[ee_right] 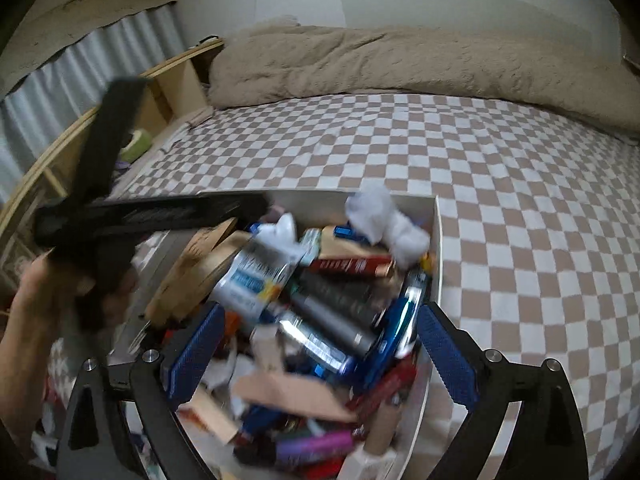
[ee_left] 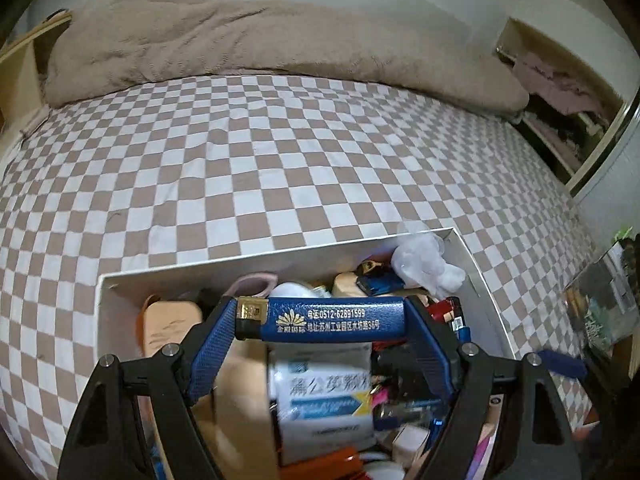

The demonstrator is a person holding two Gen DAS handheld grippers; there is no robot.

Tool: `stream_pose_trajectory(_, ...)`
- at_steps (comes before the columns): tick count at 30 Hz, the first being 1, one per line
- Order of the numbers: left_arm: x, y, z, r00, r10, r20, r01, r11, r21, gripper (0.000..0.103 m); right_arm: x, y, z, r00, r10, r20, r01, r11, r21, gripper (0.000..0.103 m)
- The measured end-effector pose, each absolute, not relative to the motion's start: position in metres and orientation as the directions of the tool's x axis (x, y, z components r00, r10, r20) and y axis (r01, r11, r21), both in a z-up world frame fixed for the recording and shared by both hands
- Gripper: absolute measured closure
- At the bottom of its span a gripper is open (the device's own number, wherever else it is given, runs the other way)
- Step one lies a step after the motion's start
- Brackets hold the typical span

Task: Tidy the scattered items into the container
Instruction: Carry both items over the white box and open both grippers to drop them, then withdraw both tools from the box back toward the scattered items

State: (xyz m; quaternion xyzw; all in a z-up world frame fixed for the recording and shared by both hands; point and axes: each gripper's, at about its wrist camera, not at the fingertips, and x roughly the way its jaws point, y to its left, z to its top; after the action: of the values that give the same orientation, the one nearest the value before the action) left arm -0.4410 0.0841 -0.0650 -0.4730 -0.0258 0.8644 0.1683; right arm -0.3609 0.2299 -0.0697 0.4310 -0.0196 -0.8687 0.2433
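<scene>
A white box (ee_left: 280, 250) full of small items sits on the checkered bed. My left gripper (ee_left: 324, 322) hangs just above it, shut on a blue case (ee_left: 340, 318) with a gold end and printed white text, held crosswise between the blue pads. In the right wrist view the same box (ee_right: 437, 248) holds packets, tubes, crumpled white tissue (ee_right: 384, 220) and a silver cylinder (ee_right: 332, 320). My right gripper (ee_right: 320, 336) stands open over this pile with nothing pressed between its pads. The left gripper (ee_right: 120, 208), blurred, and a person's hand (ee_right: 32, 304) show at the left.
The checkered sheet (ee_left: 260, 160) spreads beyond the box, with a beige blanket (ee_left: 240, 40) at the far end. A wooden shelf (ee_right: 172, 80) runs along the left of the bed. A dark blue item (ee_left: 560, 362) lies right of the box, near a clear container (ee_left: 600, 308).
</scene>
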Motion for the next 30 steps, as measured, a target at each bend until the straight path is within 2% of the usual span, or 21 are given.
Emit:
stream_pose_trajectory(7,-0.446,0.112,-0.068,-0.513,0.284,-0.810,-0.321,-0.939,-0.126,0.020,-0.345,0.235,-0.071,-0.501,-0.483,-0.718,0.418,-0.862,0.288,0.006)
stream_pose_trajectory(10,-0.445,0.115,-0.070,-0.513,0.276,-0.813,-0.324,-0.939,-0.114,0.001,-0.340,0.240,-0.073,-0.500,-0.489,-0.715,0.418,-0.859,0.296,0.007)
stream_pose_trajectory(30,-0.383,0.061,-0.041,-0.538,0.311,-0.784,-0.301,-0.939,-0.166,0.001,-0.311,0.232,-0.050,-0.547,-0.476,-0.688,0.414,-0.869,0.272,0.007)
